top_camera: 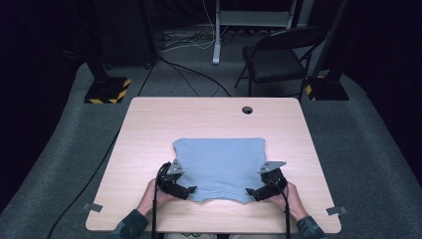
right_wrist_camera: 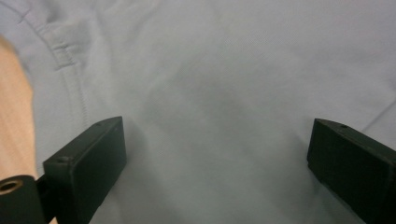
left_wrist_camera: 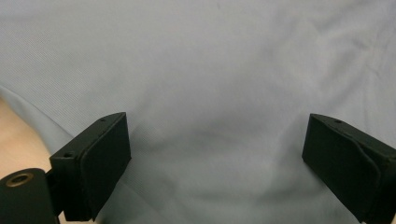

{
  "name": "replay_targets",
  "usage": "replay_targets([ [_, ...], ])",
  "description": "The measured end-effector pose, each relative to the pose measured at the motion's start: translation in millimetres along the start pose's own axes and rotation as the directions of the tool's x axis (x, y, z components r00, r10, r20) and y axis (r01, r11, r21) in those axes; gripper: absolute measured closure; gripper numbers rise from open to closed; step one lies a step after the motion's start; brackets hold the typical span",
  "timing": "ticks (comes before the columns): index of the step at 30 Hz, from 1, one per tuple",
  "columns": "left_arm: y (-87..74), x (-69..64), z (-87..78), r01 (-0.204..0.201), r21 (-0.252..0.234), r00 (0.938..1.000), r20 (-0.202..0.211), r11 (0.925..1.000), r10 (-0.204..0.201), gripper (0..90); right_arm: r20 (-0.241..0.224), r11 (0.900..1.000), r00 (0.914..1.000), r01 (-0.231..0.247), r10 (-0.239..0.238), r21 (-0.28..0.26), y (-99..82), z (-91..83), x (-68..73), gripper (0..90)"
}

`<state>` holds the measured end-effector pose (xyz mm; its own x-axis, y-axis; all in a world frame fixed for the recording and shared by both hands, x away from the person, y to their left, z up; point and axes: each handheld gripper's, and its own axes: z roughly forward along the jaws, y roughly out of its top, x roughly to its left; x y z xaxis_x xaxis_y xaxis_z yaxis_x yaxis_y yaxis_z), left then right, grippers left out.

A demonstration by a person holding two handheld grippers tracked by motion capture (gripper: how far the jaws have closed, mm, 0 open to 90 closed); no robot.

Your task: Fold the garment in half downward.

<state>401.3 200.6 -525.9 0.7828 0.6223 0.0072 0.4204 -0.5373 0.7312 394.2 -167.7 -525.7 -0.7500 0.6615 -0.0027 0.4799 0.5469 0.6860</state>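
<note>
A light blue folded garment [top_camera: 219, 164] lies flat on the wooden table [top_camera: 149, 129], nearer its front edge. My left gripper [top_camera: 190, 189] hovers over the garment's near left corner, jaws wide apart with bare blue cloth [left_wrist_camera: 215, 93] between them. At the near right corner my right gripper [top_camera: 250, 191] is open too, close above the cloth [right_wrist_camera: 224, 93]. A stitched hem [right_wrist_camera: 70, 60] runs along that view's left, beside a strip of table [right_wrist_camera: 14, 116]. Each gripper is held by a hand coming in from the bottom.
A round cable hole [top_camera: 247, 110] sits at the table's far edge. Beyond the table stand a black folding chair [top_camera: 278, 57], a white desk leg [top_camera: 217, 35] and two stand bases with yellow-black stripes [top_camera: 107, 89]. Cables cross the grey floor.
</note>
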Motion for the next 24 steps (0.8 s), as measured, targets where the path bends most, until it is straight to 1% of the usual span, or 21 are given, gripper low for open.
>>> replay_targets([
  [1,4.7,2.2,-0.5,0.008,-0.014,1.0000,-0.001,0.9999,-0.008,7.2,0.015,1.0000,0.9999,0.004,-0.004,-0.008,2.8,-1.3,-1.5,3.8],
  [2,9.9,4.8,-0.3,0.012,-0.024,0.9998,-0.013,0.9996,-0.012,7.2,0.025,0.9997,0.9997,0.003,-0.002,-0.025,6.5,-2.7,-4.0,4.0],
  [3,15.1,7.9,1.3,0.013,-0.029,0.9995,-0.027,0.9995,-0.014,7.2,0.029,0.9991,0.9996,-0.004,0.005,-0.043,10.8,-4.0,-7.0,4.0],
  [4,19.7,11.7,4.2,0.016,-0.032,0.9993,-0.033,0.9993,-0.017,7.1,0.030,0.9986,0.9995,-0.011,0.013,-0.052,15.6,-3.9,-10.8,3.9],
  [5,24.4,17.3,9.1,0.030,-0.023,0.9988,-0.038,0.9993,-0.031,6.8,0.038,0.9983,0.9992,-0.012,0.015,-0.057,20.3,-2.5,-14.7,3.9],
  [6,26.1,20.5,12.7,0.034,-0.017,0.9985,-0.043,0.9993,-0.035,6.7,0.043,0.9979,0.9989,-0.015,0.017,-0.063,25.1,0.7,-19.1,4.2],
  [8,27.7,28.2,21.5,0.053,0.014,0.9974,-0.050,0.9985,-0.053,6.9,0.044,0.9988,0.9988,-0.021,0.023,-0.045,29.6,8.2,-25.0,4.2],
  [9,27.0,30.9,24.8,0.063,0.026,0.9971,-0.044,0.9977,-0.062,6.9,0.040,0.9989,0.9988,-0.027,0.029,-0.038,30.0,11.3,-26.6,4.2],
  [11,25.3,32.5,26.5,0.059,0.033,0.9975,-0.041,0.9977,-0.057,7.5,0.030,0.9995,0.9991,-0.031,0.031,-0.004,28.4,19.0,-29.4,4.3],
  [12,24.7,32.7,26.1,0.059,0.033,0.9976,-0.039,0.9977,-0.058,7.5,0.028,0.9993,0.9989,-0.037,0.037,-0.001,26.6,21.3,-29.4,4.2],
  [13,24.1,33.3,25.7,0.061,0.033,0.9975,-0.038,0.9976,-0.059,7.6,0.030,0.9994,0.9990,-0.032,0.032,-0.012,25.2,21.5,-29.4,4.6],
  [17,20.3,32.0,25.7,0.049,0.025,0.9976,-0.051,0.9985,-0.048,8.3,0.070,0.9994,0.9970,-0.034,0.034,0.000,18.5,19.8,-28.8,4.4],
  [19,19.3,32.0,25.4,0.049,0.018,0.9976,-0.049,0.9986,-0.048,8.3,0.064,0.9988,0.9969,-0.046,0.047,-0.020,13.4,16.9,-31.3,4.7],
  [20,19.9,32.5,25.2,0.051,0.019,0.9977,-0.045,0.9985,-0.050,8.3,0.063,0.9990,0.9971,-0.043,0.044,-0.017,12.5,15.9,-31.7,4.7],
  [22,23.5,33.7,23.9,0.059,0.020,0.9975,-0.040,0.9980,-0.058,8.2,0.062,0.9994,0.9975,-0.034,0.034,-0.005,14.4,14.7,-32.0,5.3],
  [23,25.7,34.5,23.2,0.061,0.010,0.9972,-0.043,0.9981,-0.061,8.0,0.067,0.9995,0.9973,-0.031,0.031,-0.008,16.6,13.6,-32.3,5.3],
  [24,28.3,35.1,23.1,0.058,0.000,0.9969,-0.054,0.9983,-0.058,7.7,0.071,0.9994,0.9971,-0.027,0.028,-0.022,19.3,12.5,-33.1,5.5],
])
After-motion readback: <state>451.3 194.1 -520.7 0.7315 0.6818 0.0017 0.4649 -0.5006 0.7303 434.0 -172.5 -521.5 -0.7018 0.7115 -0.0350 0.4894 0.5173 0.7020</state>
